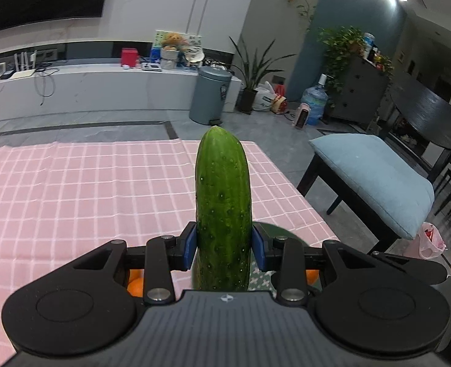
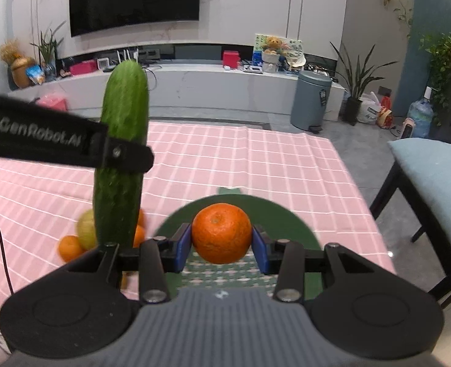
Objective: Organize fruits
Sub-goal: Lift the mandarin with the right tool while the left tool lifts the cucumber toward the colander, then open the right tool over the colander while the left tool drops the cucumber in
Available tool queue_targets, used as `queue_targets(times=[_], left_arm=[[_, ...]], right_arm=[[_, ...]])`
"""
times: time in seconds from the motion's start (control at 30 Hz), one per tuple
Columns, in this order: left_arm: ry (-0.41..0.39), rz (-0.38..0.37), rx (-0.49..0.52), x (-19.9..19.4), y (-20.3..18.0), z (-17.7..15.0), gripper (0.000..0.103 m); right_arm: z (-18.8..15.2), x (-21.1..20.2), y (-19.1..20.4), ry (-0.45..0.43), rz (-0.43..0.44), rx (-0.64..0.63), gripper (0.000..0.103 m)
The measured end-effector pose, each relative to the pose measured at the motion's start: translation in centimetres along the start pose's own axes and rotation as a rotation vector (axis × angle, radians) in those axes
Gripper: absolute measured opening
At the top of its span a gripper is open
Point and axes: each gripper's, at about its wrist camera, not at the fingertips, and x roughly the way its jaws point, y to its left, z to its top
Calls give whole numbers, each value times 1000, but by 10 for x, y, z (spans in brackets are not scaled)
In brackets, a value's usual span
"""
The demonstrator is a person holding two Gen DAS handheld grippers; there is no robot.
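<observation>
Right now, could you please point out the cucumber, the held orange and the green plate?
cucumber (image 1: pixel 222 202): left wrist view, mid-body.
orange (image 2: pixel 221 232): right wrist view, front face.
green plate (image 2: pixel 286 223): right wrist view, bare right rim.

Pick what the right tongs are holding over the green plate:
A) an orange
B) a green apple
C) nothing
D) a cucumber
A: in the right wrist view the right tongs grip an orange between their blue pads above the green plate, while the cucumber sits in the left tongs.

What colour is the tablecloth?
The tablecloth is pink with a white check; the right wrist view shows it best.
</observation>
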Motion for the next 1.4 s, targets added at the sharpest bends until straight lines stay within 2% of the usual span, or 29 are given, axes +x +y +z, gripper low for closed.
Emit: queue_targets(times=[0.17,0.43,0.77,1.27,1.3,1.37,1.4], left_arm=[[48,-18,32,39,-12,0,42],[118,3,82,75,-12,-15,42],[229,9,106,96,-5,-36,42],[257,9,133,97,-6,-40,43],[260,6,135,96,-6,-41,45],[260,7,138,94,-5,-44,49],[260,7,138,93,-5,-44,50]], right_arm=[[2,27,-25,67,-29,12,39],[-13,66,-29,173,-35,-13,39],[-27,99,-29,274,-26,-39,39],[-38,118,-24,365,-21,-73,40],[-37,118,-25,364,-17,-76,41],[-36,115,-23,352,-21,-86,57],[-35,113,-22,343,-22,-92,58]])
